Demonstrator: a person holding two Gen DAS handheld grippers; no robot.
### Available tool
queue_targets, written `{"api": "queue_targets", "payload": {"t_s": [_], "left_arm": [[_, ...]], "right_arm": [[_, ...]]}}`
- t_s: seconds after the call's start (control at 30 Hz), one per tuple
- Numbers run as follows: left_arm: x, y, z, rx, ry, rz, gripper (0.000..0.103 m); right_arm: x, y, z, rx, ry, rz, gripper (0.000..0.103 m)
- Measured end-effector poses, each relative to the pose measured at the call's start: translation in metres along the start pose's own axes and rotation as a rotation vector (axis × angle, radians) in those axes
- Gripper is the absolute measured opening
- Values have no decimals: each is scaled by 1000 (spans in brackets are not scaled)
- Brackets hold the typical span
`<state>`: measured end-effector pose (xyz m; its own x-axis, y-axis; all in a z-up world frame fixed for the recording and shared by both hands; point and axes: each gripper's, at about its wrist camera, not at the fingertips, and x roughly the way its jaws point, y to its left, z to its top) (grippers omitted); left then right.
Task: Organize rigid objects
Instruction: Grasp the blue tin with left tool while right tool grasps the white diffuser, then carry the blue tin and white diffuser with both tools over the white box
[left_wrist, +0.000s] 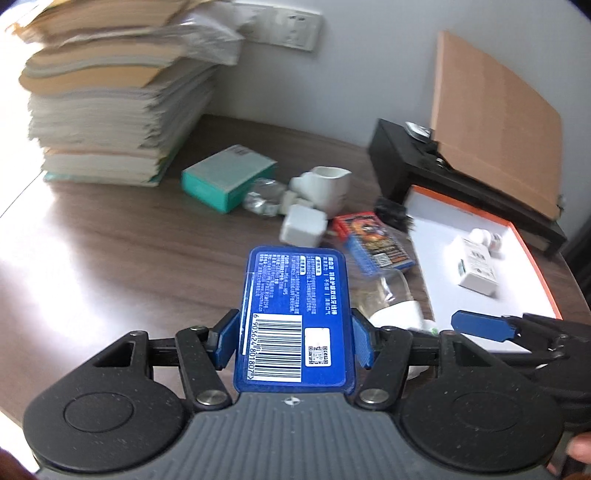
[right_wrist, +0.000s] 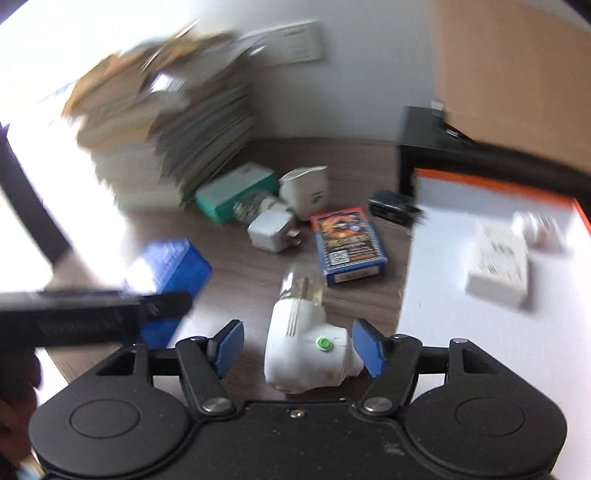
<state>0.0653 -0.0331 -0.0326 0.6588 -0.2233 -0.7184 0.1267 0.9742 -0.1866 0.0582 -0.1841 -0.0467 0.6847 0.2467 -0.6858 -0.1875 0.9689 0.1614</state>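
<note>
Blue box (left_wrist: 293, 321) in left tool (left_wrist: 294, 341)

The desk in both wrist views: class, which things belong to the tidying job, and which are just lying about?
Belonging to the job:
- blue box, clamped in the left gripper
- white adapter, between the open fingers of the right gripper
- card pack
- white charger
- orange-rimmed tray

Just lying about:
- paper stack
- cardboard sheet
- wall socket
</note>
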Motion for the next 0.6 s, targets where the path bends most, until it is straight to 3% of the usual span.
{"api": "queue_targets", "payload": {"t_s": [0.1,0.23,0.27,0.3,0.4,0.6], "left_arm": [[-6,9,-3,-21,-7,34,62],[-12,19,-8,-51,-3,62,62],[-13,21,-8,-57,-3,67,62],[-15,22,-10,-63,-6,72,62],[-19,25,-10,-73,-14,83,62],[-23,21,-9,-86,-27,81,62]], "right_arm": [[16,13,-5,-186,38,-6,91],[36,29,-20,-456,68,-47,92],[40,30,-22,-490,80,-46,88],[39,27,-21,-484,73,-30,79],[39,13,-12,-382,90,31,79],[9,2,-5,-238,-9,88,79]]}}
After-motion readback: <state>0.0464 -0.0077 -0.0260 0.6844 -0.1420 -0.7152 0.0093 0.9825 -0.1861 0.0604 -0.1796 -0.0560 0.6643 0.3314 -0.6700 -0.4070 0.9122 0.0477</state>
